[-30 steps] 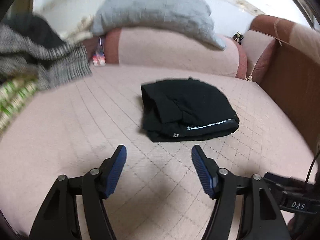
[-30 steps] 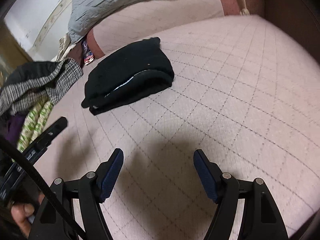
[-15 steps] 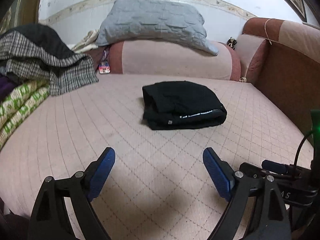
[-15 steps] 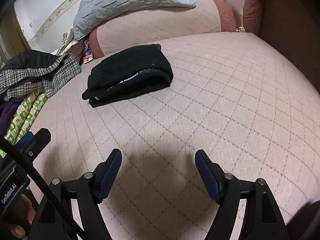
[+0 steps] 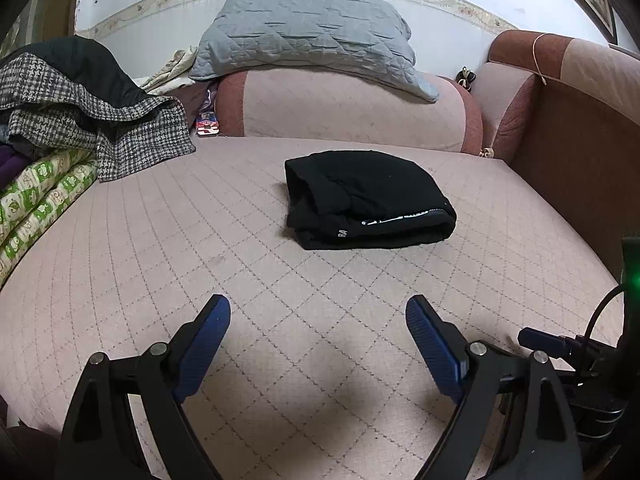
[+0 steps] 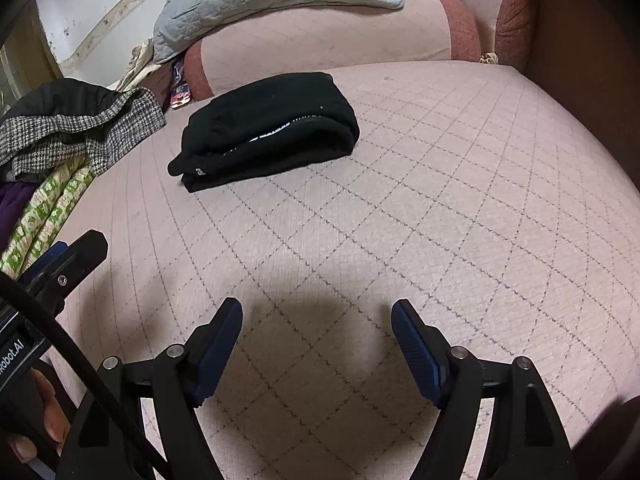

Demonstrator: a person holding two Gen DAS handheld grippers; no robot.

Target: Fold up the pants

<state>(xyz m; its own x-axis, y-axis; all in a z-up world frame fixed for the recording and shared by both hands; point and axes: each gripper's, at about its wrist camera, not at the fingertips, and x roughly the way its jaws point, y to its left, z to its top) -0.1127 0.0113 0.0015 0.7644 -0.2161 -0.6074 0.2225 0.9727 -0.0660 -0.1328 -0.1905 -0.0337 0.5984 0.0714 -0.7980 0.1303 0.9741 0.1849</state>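
Observation:
Black pants [image 5: 368,200] lie folded into a compact bundle on the pink quilted sofa seat [image 5: 200,264], with a thin white stripe showing along the front edge. They also show in the right wrist view [image 6: 268,128]. My left gripper [image 5: 318,312] is open and empty, well short of the pants. My right gripper [image 6: 317,312] is open and empty too, low over the seat and farther from the pants. The left gripper's body [image 6: 60,268] shows at the left edge of the right wrist view.
A houndstooth coat [image 5: 92,120] lies on a pile of clothes and a green-patterned blanket [image 5: 36,204] at the left. A grey quilted pillow [image 5: 312,36] rests on the pink backrest bolster [image 5: 352,112]. The brown sofa arm [image 5: 580,152] bounds the right side.
Both grippers have drawn back from the folded pants and levelled out. The left gripper's jaws have opened wider. The pants have not moved.

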